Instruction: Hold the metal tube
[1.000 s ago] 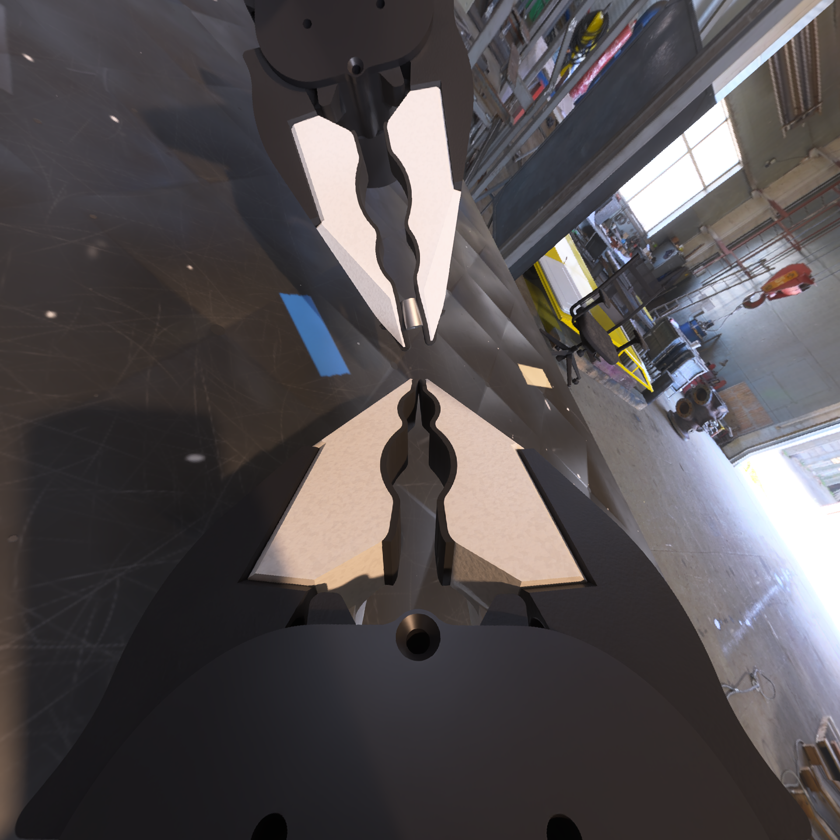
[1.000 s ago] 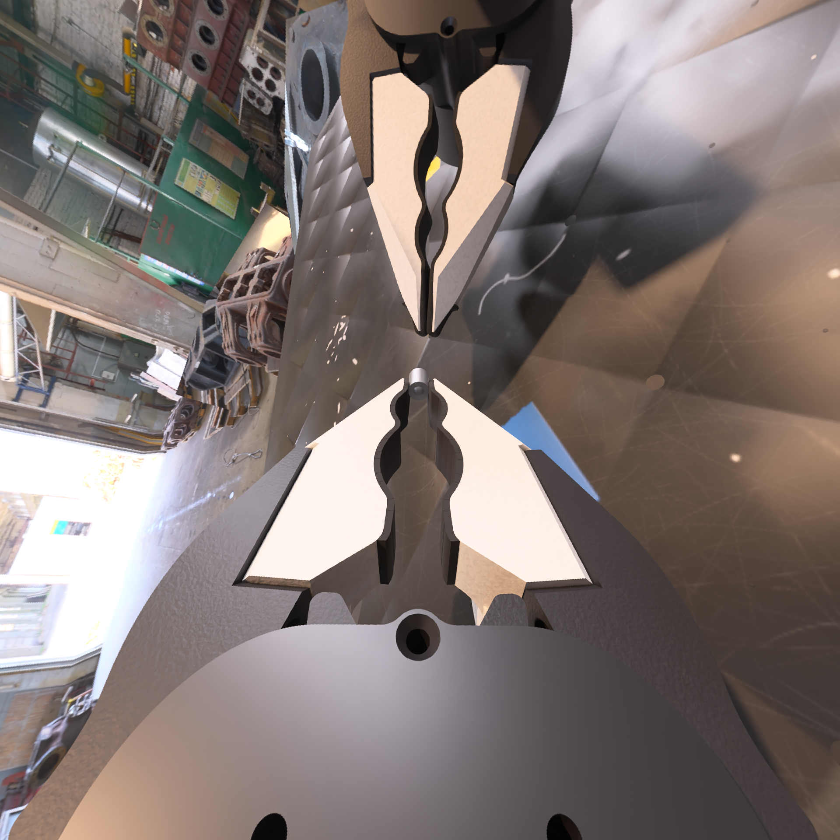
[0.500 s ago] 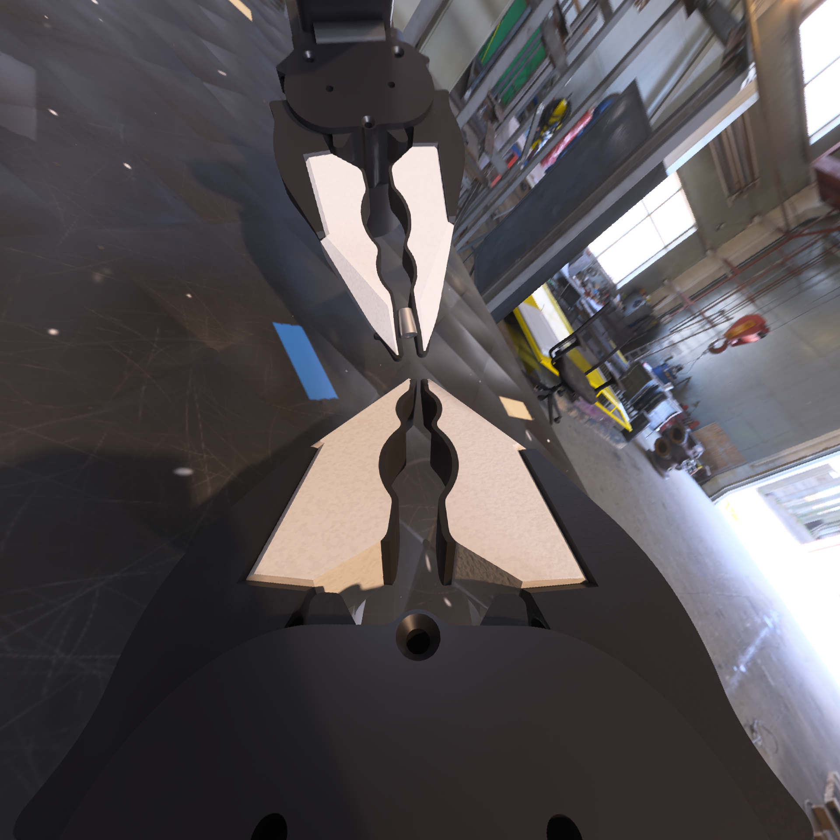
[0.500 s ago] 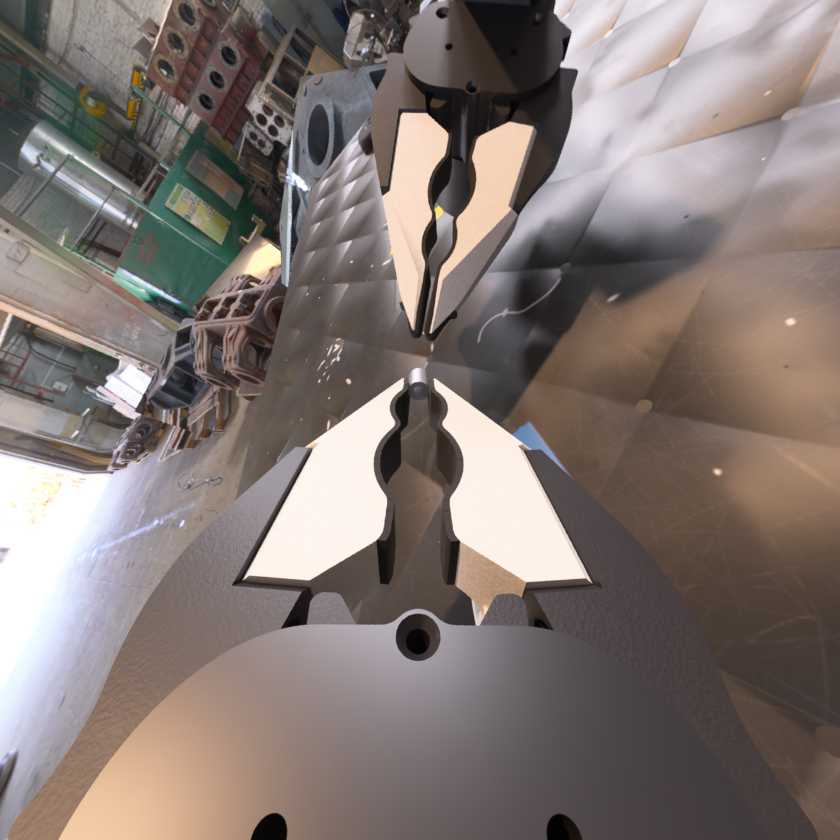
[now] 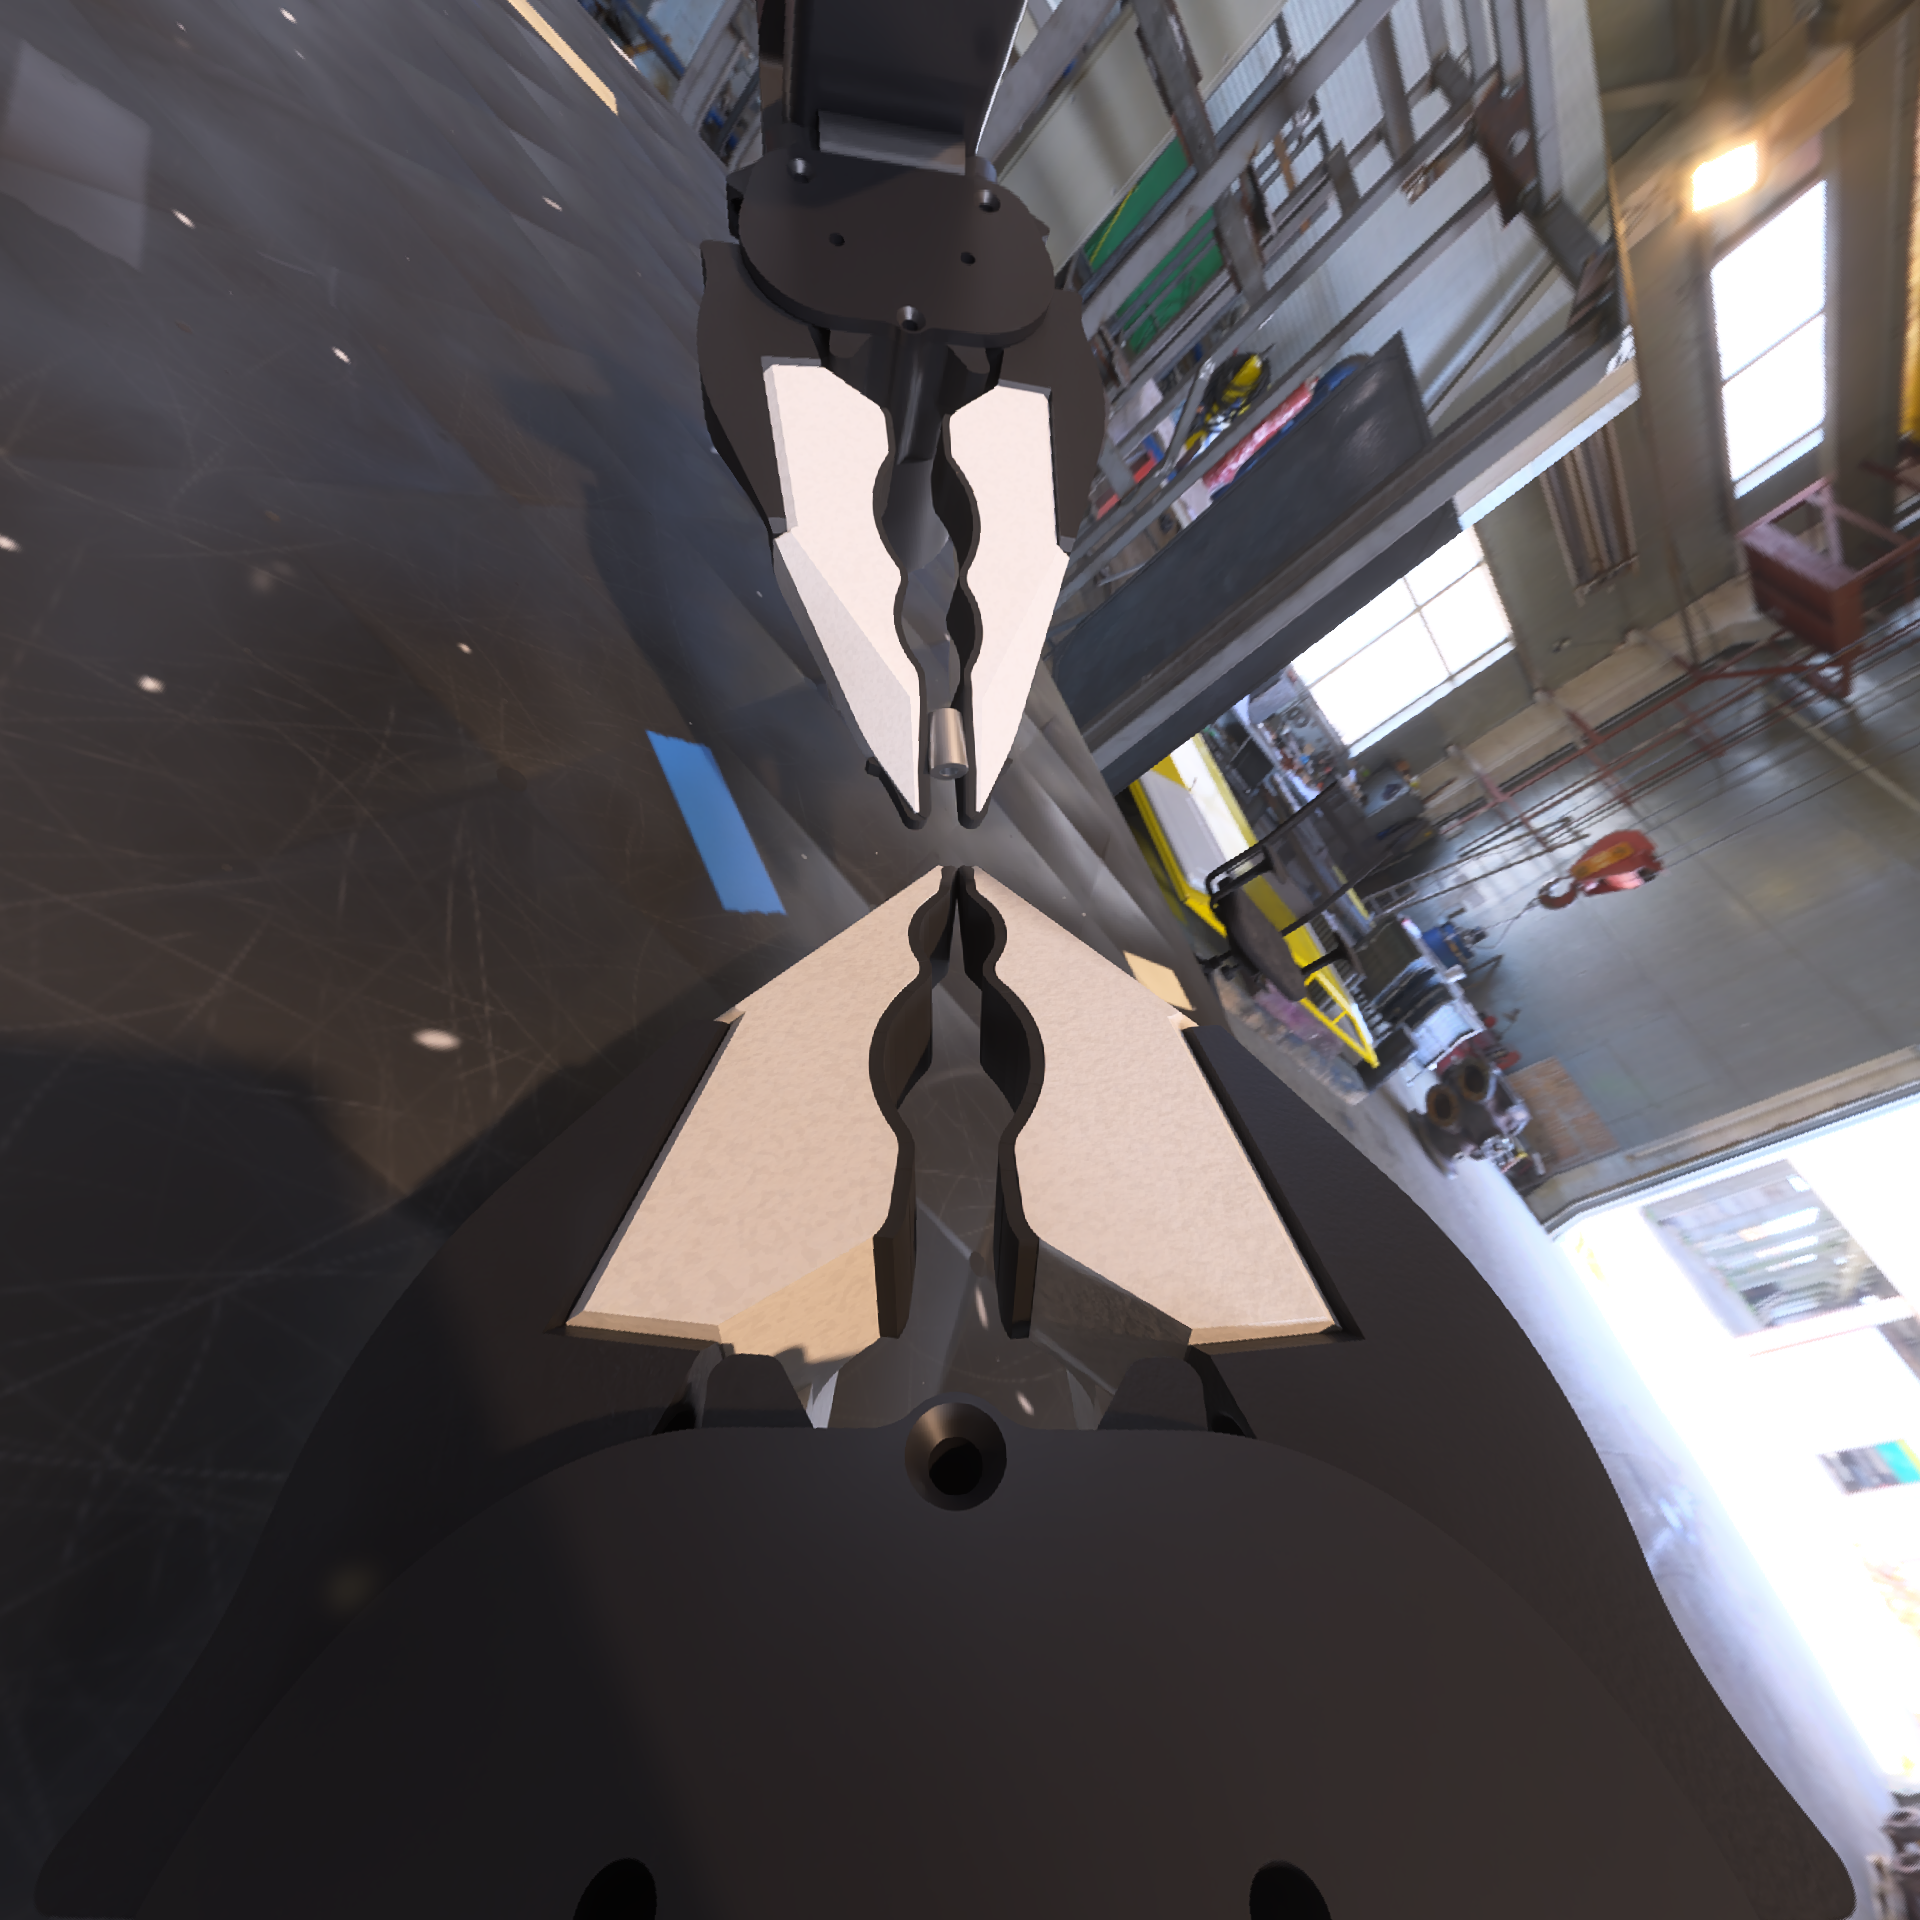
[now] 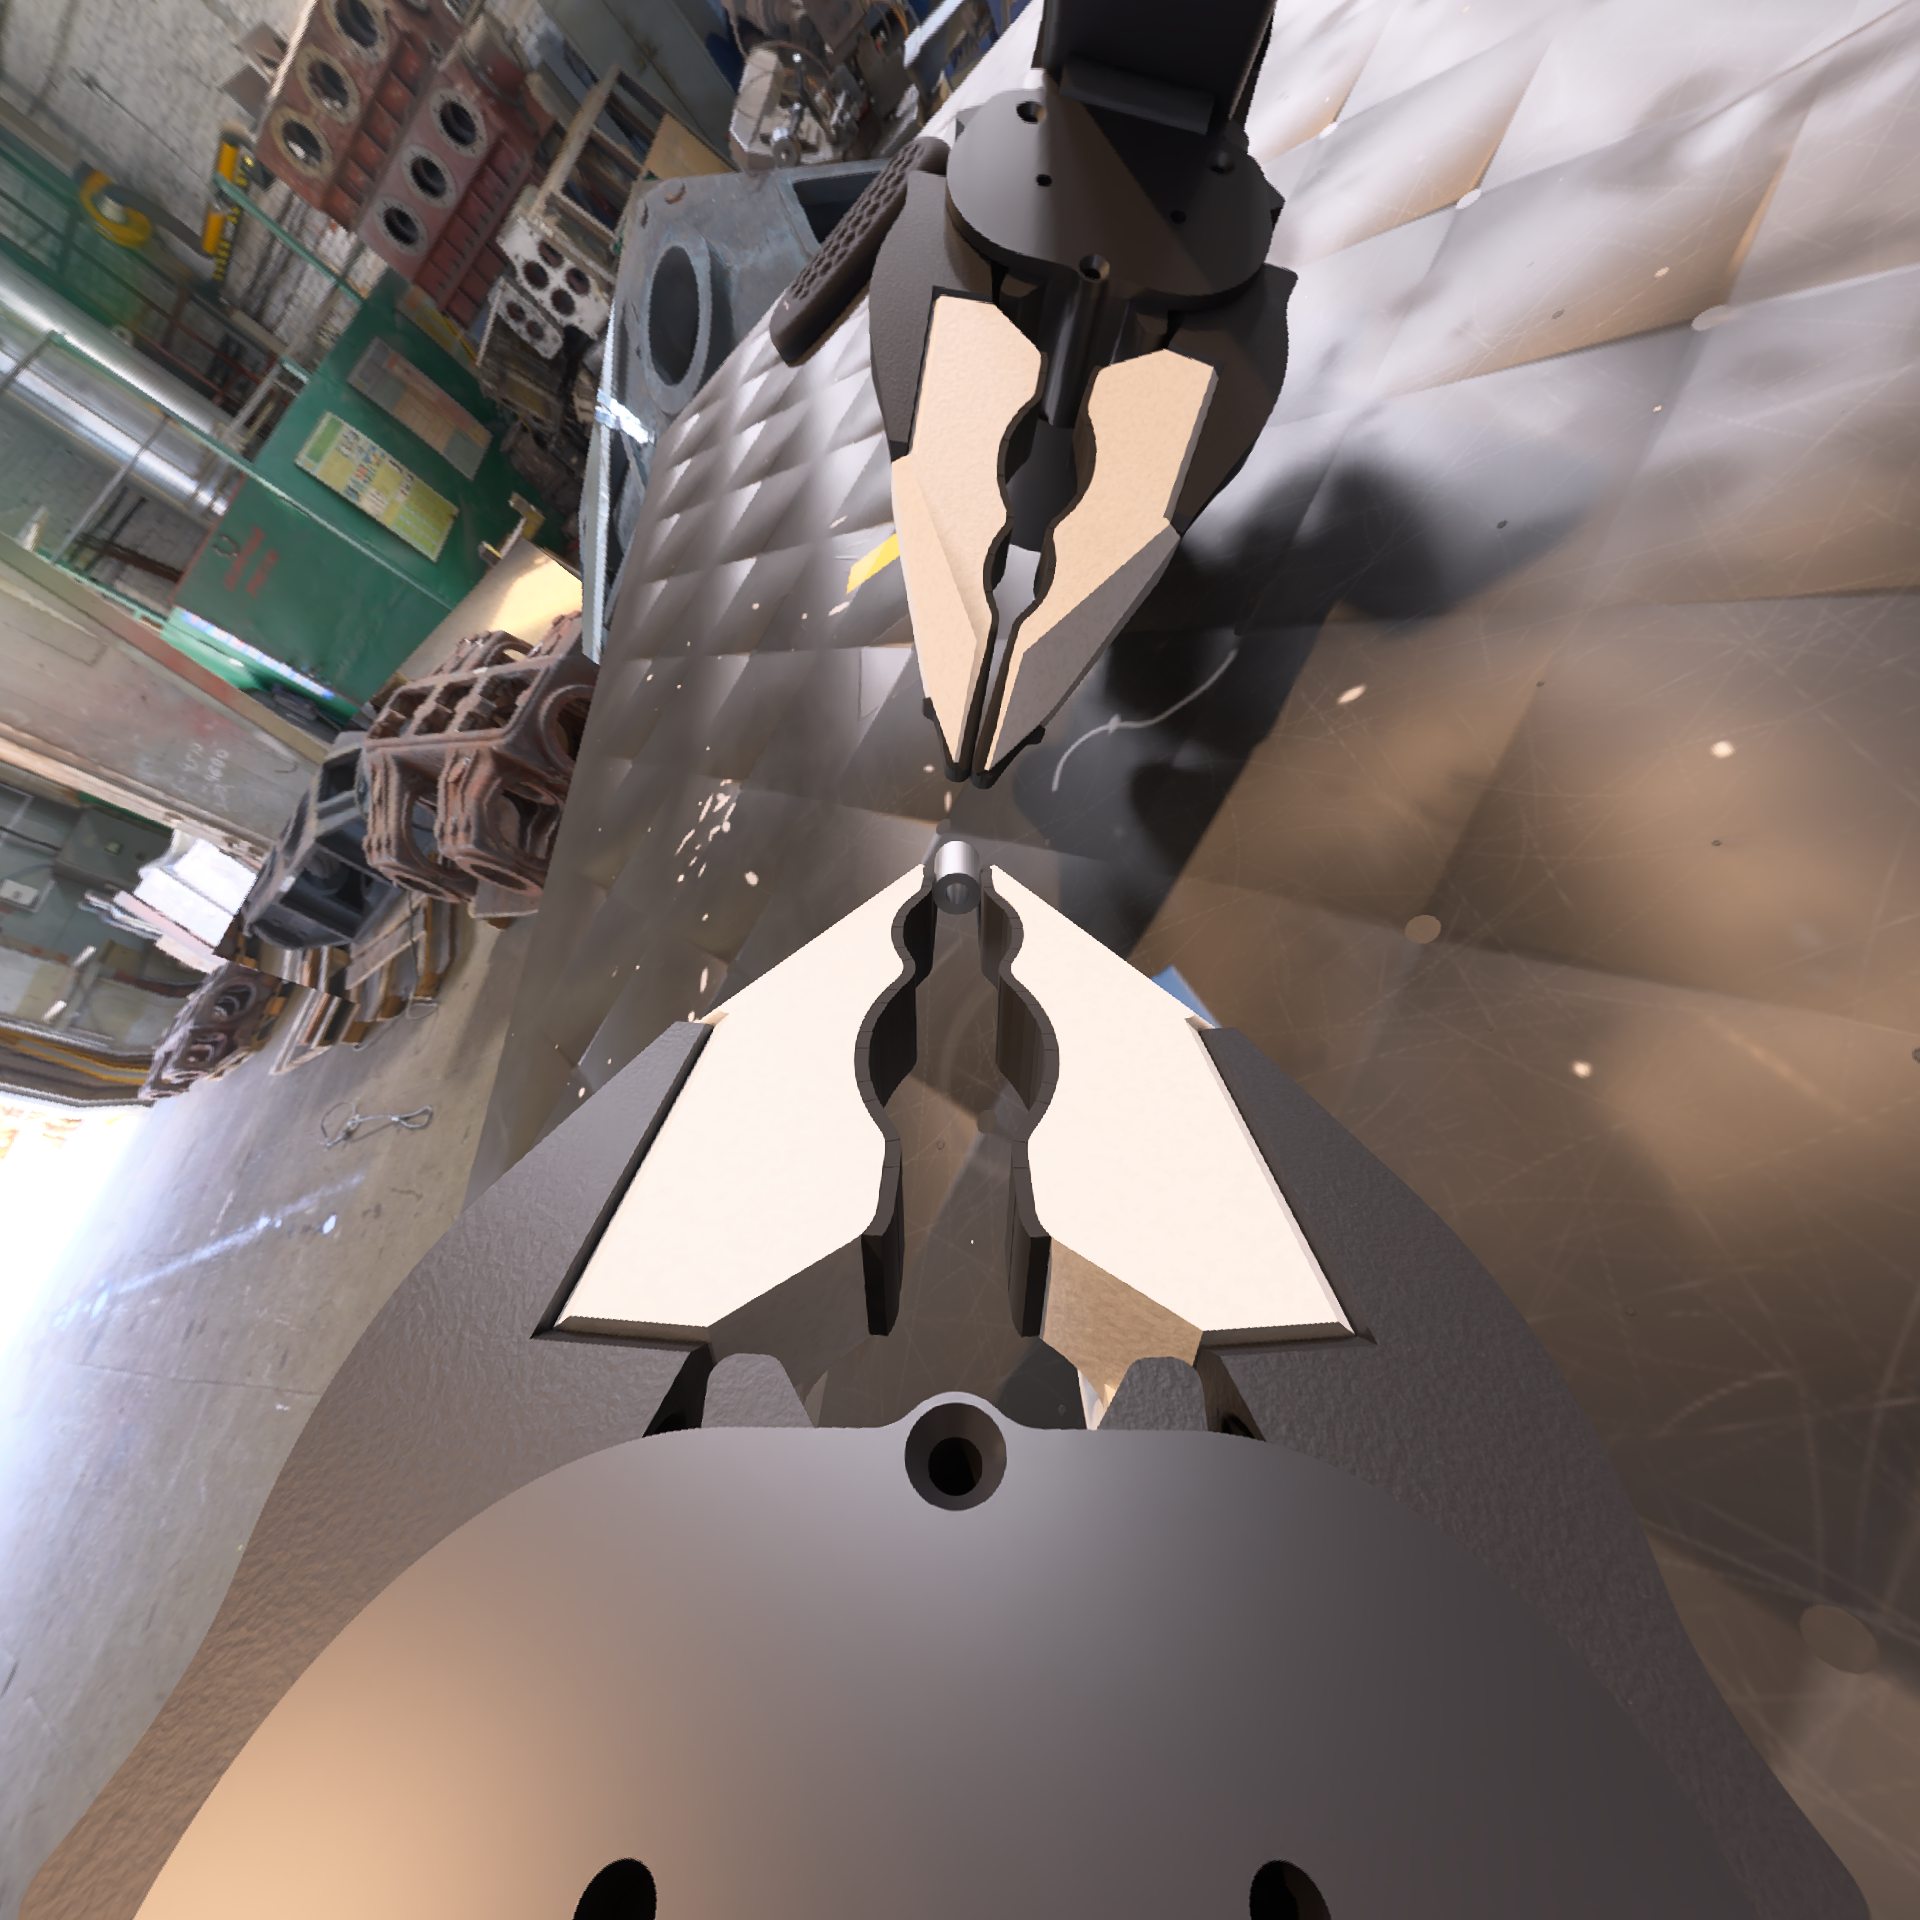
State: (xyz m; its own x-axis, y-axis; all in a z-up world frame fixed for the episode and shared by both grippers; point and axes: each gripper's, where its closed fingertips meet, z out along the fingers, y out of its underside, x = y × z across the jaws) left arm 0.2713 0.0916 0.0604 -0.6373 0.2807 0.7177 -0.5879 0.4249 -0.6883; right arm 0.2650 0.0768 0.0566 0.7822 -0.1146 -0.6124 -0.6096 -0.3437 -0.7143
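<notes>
The metal tube (image 6: 956, 885) is a short silver cylinder pinched between the fingertips of my right gripper (image 6: 958, 869), which is shut on it above the table. In the left wrist view the same tube (image 5: 948, 743) shows between the white fingers of the right gripper (image 5: 945, 816), which points straight at me. My left gripper (image 5: 956, 875) is shut with nothing between its tips. It faces the right gripper tip to tip across a small gap. In the right wrist view the left gripper (image 6: 971, 774) hangs opposite, shut and empty.
A dark, scratched, shiny table (image 5: 312, 727) lies under both grippers, with a blue patch (image 5: 717, 821) on it. Its edge runs diagonally, and a workshop floor with machinery (image 6: 468, 790) and a yellow frame (image 5: 1278, 935) lies beyond.
The two grippers have drawn apart: each looks smaller and farther off in the other's view. The tube stays in the right gripper. The left gripper stays shut.
</notes>
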